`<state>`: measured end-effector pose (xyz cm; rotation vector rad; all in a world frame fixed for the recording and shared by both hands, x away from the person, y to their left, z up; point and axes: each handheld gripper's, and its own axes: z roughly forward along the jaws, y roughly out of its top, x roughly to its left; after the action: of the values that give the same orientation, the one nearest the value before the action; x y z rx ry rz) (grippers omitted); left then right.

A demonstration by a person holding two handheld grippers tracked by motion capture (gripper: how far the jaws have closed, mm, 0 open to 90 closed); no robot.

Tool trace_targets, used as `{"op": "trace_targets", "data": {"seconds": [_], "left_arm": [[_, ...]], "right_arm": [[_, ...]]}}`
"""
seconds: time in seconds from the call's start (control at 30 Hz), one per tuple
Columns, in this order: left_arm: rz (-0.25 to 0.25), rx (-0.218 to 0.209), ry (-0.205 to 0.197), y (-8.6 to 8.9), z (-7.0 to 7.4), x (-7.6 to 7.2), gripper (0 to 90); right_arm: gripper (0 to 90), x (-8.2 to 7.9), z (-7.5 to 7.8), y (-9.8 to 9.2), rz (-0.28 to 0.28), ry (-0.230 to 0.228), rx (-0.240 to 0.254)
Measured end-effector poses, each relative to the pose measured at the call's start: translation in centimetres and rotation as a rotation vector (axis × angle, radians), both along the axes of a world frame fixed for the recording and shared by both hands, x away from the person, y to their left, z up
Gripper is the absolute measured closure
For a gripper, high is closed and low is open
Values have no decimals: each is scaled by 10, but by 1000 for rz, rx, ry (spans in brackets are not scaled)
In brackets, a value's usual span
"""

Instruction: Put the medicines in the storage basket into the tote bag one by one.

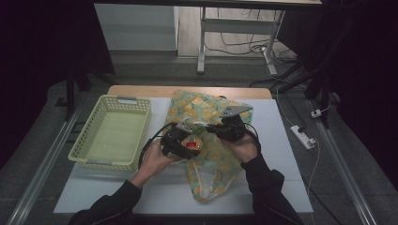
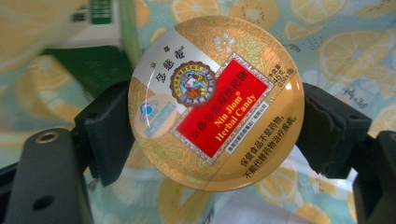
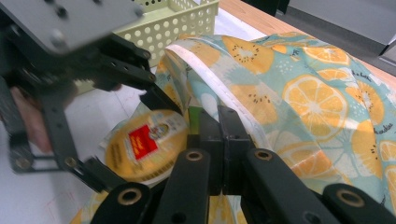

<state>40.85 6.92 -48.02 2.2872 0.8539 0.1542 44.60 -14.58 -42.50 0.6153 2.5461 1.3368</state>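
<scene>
One round gold tin (image 2: 215,102) reads "Nin Jiom Herbal Candy" on red.

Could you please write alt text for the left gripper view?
A round gold candy tin with a red "Herbal Candy" label is clamped by its rim between the left gripper's two black jaws. Behind it lies a fruit-print bag.

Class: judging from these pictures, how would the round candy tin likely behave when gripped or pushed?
The candy tin looks rigid, since the left hand-held gripper clamps its edges without denting. Its glossy lid suggests it may slip. On edge, its round rim would probably roll.
</scene>
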Motion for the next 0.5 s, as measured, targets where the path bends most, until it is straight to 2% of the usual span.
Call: {"op": "trace_targets", "data": {"seconds": [0.3, 0.5], "left_arm": [[15, 30, -15, -11, -10, 14, 207], [34, 27, -22, -15, -13, 26, 206]], "right_arm": [[892, 0, 0, -1, -2, 4, -1], [893, 1, -1, 0, 0, 8, -4]]}}
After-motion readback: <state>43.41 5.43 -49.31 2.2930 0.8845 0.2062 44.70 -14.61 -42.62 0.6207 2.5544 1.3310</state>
